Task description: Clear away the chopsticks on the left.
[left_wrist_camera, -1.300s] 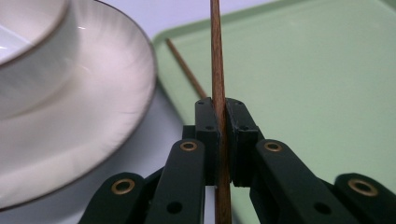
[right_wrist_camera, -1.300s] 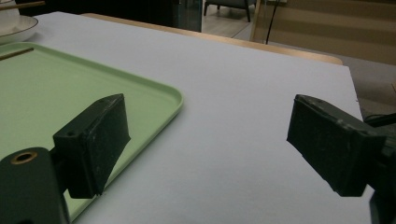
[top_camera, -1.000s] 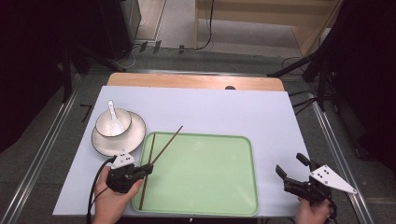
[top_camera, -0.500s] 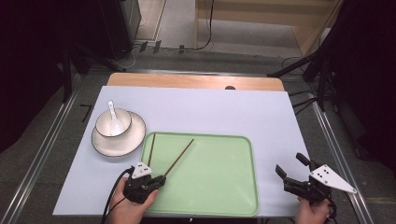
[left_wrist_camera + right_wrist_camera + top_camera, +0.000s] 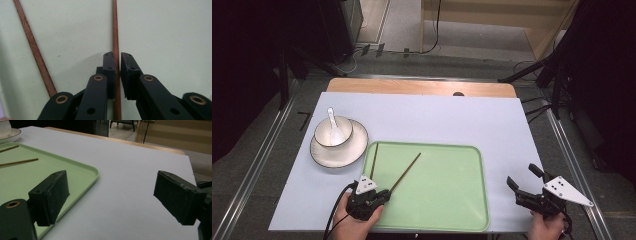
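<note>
Two brown chopsticks lie on the green tray (image 5: pixel 447 205). One chopstick (image 5: pixel 406 172) slants from the tray's middle down to my left gripper (image 5: pixel 383 195) at the tray's near left corner. In the left gripper view this chopstick (image 5: pixel 115 25) runs between the jaws of my left gripper (image 5: pixel 118 56). The jaws have just been opening, and a thin gap shows beside the right pad. The other chopstick (image 5: pixel 374 160) (image 5: pixel 32 45) lies along the tray's left edge. My right gripper (image 5: pixel 522 175) (image 5: pixel 110 192) stands open over the white mat, right of the tray, holding nothing.
A white bowl (image 5: pixel 333 131) with a white spoon (image 5: pixel 332 117) in it sits on a saucer (image 5: pixel 339 155), left of the tray's far corner. The white mat (image 5: pixel 437 120) covers the table, and a wooden strip (image 5: pixel 422 87) shows at the far edge.
My left gripper moved right, from the tray's left rim onto the tray, carrying one chopstick and leaving the other by the left edge. My right gripper stayed still.
</note>
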Demonstrator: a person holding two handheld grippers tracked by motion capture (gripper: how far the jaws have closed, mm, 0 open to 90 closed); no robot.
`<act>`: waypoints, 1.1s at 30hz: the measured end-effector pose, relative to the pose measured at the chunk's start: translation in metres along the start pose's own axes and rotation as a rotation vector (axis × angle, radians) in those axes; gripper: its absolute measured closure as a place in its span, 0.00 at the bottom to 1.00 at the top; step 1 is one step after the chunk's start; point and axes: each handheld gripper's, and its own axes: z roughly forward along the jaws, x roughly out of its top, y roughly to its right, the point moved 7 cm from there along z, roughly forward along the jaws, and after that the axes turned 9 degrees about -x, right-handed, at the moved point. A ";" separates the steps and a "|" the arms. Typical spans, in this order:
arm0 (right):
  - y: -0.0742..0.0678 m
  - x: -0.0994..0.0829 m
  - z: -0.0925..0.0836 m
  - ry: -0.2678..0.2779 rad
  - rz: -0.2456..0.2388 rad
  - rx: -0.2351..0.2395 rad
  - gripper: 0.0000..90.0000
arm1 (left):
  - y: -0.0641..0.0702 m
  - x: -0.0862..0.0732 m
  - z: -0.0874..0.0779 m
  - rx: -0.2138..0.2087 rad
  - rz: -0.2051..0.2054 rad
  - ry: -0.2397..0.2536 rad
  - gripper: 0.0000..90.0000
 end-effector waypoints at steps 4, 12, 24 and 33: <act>0.000 0.000 0.000 0.004 -0.005 0.002 0.14 | 0.001 0.001 0.000 -0.015 0.007 -0.006 0.85; 0.003 -0.001 -0.001 0.002 0.015 -0.005 0.14 | -0.001 0.026 -0.008 -0.018 0.051 0.038 0.87; 0.004 -0.002 -0.001 0.005 0.026 0.001 0.14 | 0.006 0.067 0.028 -0.078 0.109 -0.015 1.00; 0.004 -0.002 0.000 0.004 0.029 0.009 0.14 | 0.012 0.091 0.069 -0.086 0.118 -0.047 1.00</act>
